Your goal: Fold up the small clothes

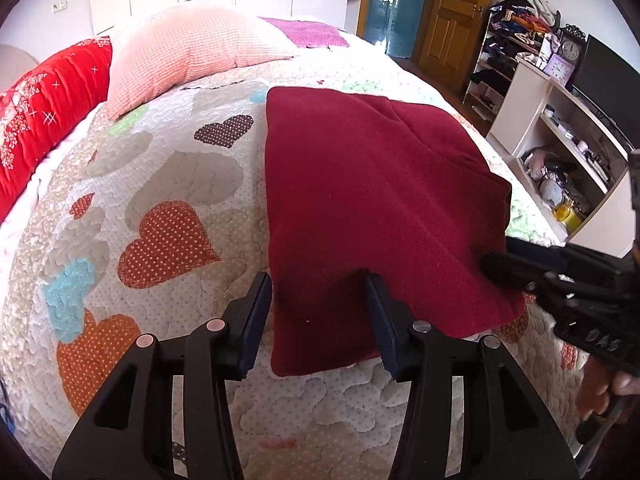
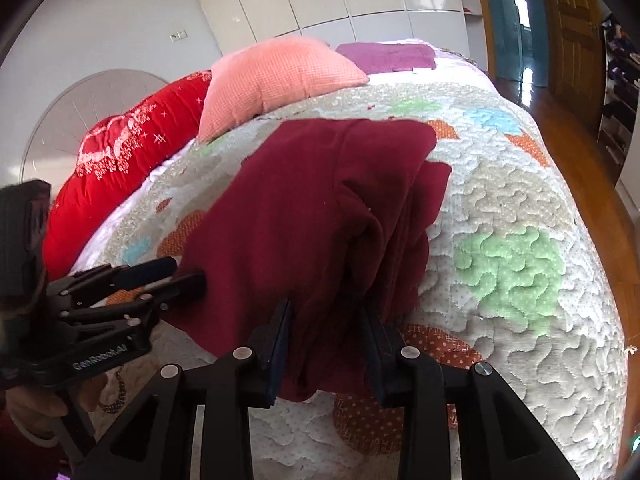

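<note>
Left wrist: maroon garment (image 1: 372,200) lies flat on the quilted bed (image 1: 160,184), soft and floppy; left tool (image 1: 318,320) spread apart straddling its near corner.

Right wrist: right tool (image 2: 326,344) apart around the bunched edge. I'd grab corners.

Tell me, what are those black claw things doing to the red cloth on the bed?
A person is folding a dark red garment on a heart-patterned quilt, using a gripper in each hand. The left gripper is open, its fingers on either side of the cloth's near corner. The right gripper is also open, with bunched cloth between its fingers at the other near corner. The garment already looks folded into a rough rectangle. Behind it lie a pink pillow and a red pillow.
</note>
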